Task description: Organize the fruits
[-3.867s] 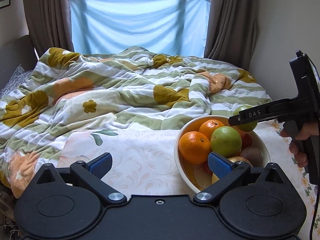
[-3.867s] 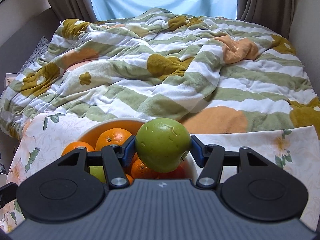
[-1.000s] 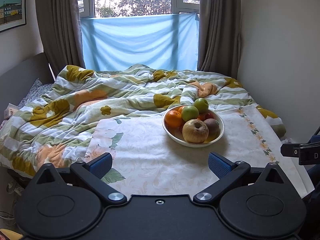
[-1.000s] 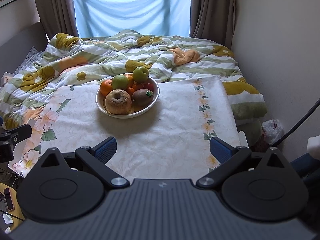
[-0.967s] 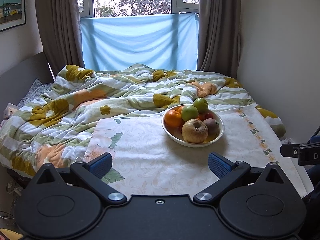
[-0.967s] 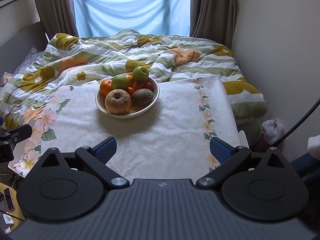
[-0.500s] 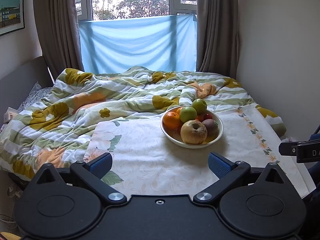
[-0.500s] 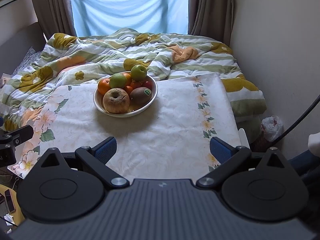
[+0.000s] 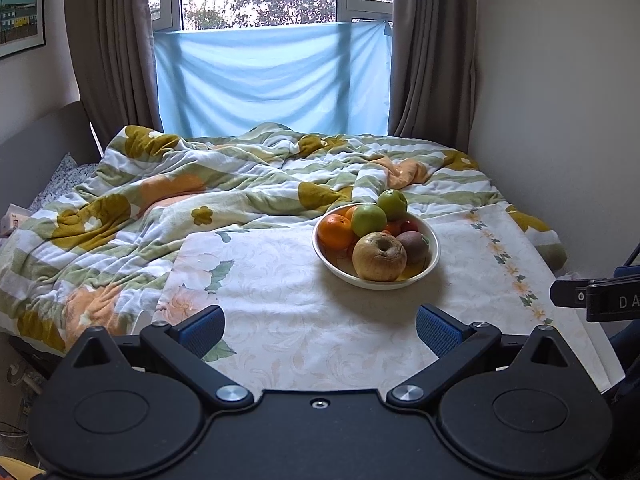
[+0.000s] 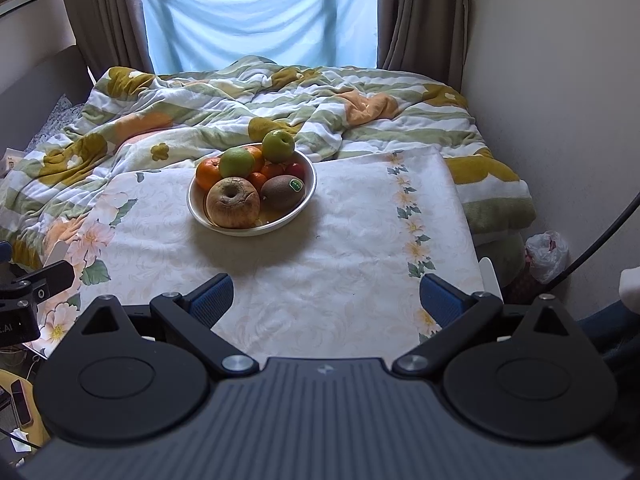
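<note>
A white bowl (image 9: 434,254) (image 10: 308,192) of fruit sits on a floral cloth (image 9: 280,300) (image 10: 360,232) spread over the bed. It holds a wrinkled brown apple (image 9: 379,257) (image 10: 233,202), a kiwi (image 10: 283,192), oranges (image 9: 335,232) and two green apples, one (image 9: 392,205) (image 10: 278,145) perched at the back rim. My left gripper (image 9: 319,330) stands open and empty, well back from the bowl. My right gripper (image 10: 326,296) is also open and empty, equally far back. Each gripper's edge shows in the other's view.
A rumpled striped quilt (image 9: 200,200) covers the bed beyond the cloth. A wall (image 10: 560,100) runs along the right, with a plastic bag (image 10: 546,254) on the floor beside the bed. Curtains and a blue sheet (image 9: 272,80) hang at the window.
About four seconds ago my right gripper held a green apple over the bowl; that apple now rests in the bowl. Both grippers have pulled back and risen slightly, both open.
</note>
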`<state>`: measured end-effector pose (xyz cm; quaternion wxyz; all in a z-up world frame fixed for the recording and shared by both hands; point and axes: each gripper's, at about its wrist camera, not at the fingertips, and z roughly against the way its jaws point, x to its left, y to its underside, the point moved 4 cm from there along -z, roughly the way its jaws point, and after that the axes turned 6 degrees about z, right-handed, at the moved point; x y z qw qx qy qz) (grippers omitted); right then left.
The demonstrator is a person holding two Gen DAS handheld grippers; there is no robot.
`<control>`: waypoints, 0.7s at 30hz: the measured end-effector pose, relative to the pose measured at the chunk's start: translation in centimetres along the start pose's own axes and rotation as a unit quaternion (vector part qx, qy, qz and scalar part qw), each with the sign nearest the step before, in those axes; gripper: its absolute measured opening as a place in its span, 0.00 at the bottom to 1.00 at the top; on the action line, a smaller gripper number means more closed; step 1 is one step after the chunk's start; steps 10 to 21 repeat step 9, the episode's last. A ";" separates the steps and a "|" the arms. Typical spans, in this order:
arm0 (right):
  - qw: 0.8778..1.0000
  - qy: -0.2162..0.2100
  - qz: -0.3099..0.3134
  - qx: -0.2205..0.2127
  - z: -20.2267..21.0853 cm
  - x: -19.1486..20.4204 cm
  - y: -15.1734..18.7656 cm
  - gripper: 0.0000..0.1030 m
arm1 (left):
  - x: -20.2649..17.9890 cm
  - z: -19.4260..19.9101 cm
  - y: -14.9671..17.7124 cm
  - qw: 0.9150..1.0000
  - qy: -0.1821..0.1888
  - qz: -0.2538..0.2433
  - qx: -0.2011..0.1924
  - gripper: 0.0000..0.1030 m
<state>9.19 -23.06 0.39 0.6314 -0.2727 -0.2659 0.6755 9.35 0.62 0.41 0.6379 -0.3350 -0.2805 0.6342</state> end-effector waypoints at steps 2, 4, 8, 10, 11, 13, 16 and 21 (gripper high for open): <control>1.000 0.001 0.001 -0.001 0.0 0.0 0.0 1.00 | 0.0 0.0 0.0 1.000 0.000 0.002 -0.001 1.00; 1.000 0.001 0.001 0.000 0.0 0.0 0.0 1.00 | -0.1 0.0 -0.1 1.000 -0.004 0.001 -0.003 1.00; 1.000 0.001 0.001 -0.001 0.0 0.0 -0.1 1.00 | -0.1 0.0 -0.2 1.000 -0.007 0.006 -0.006 1.00; 1.000 0.001 0.001 -0.001 0.0 0.0 0.0 1.00 | -0.1 0.0 -0.2 1.000 -0.007 0.006 -0.005 1.00; 1.000 0.001 0.001 -0.001 0.0 0.0 0.0 1.00 | -0.1 0.0 -0.2 1.000 -0.007 0.006 -0.005 1.00; 1.000 0.001 0.001 -0.001 0.0 0.0 0.0 1.00 | -0.1 0.0 -0.2 1.000 -0.007 0.006 -0.005 1.00; 1.000 0.001 0.001 -0.001 0.0 0.0 0.0 1.00 | -0.1 0.0 -0.2 1.000 -0.007 0.006 -0.005 1.00; 1.000 0.001 0.001 -0.001 0.0 0.0 0.0 1.00 | -0.1 0.0 -0.2 1.000 -0.007 0.006 -0.005 1.00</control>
